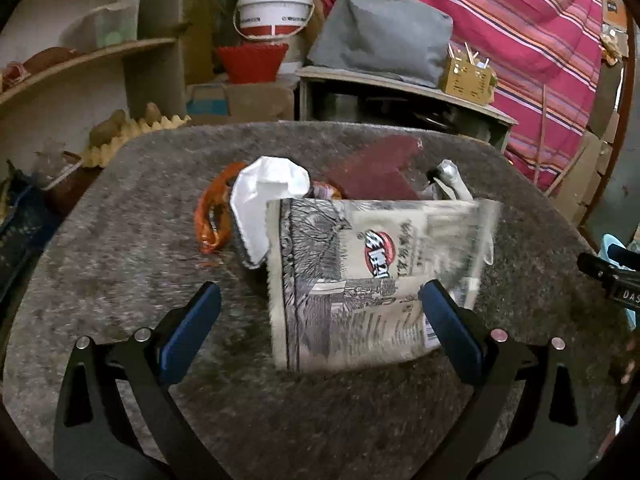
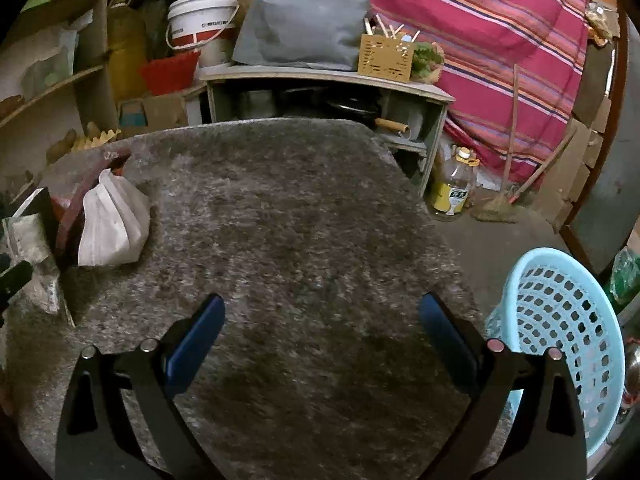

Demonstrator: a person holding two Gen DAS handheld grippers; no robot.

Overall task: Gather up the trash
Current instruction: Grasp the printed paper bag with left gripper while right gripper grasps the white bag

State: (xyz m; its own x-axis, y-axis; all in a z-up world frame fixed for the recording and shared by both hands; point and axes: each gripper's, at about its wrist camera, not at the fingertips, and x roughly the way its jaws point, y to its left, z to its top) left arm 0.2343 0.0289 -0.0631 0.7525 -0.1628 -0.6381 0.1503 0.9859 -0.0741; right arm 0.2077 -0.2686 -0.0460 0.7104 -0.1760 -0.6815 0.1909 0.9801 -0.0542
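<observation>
In the left wrist view a printed beige snack bag lies on the grey fuzzy table top, partly between the open fingers of my left gripper; its right pad overlaps the bag's lower right corner. Behind the bag lie a crumpled white wrapper, an orange wrapper, a dark red packet and a silvery wrapper. My right gripper is open and empty over bare table. A white wrapper lies at its far left. A light blue perforated basket stands off the table's right edge.
Behind the table stand a low shelf with a grey cushion, a wooden utensil box, a white bucket and a red basket. A bottle and broom are on the floor at right.
</observation>
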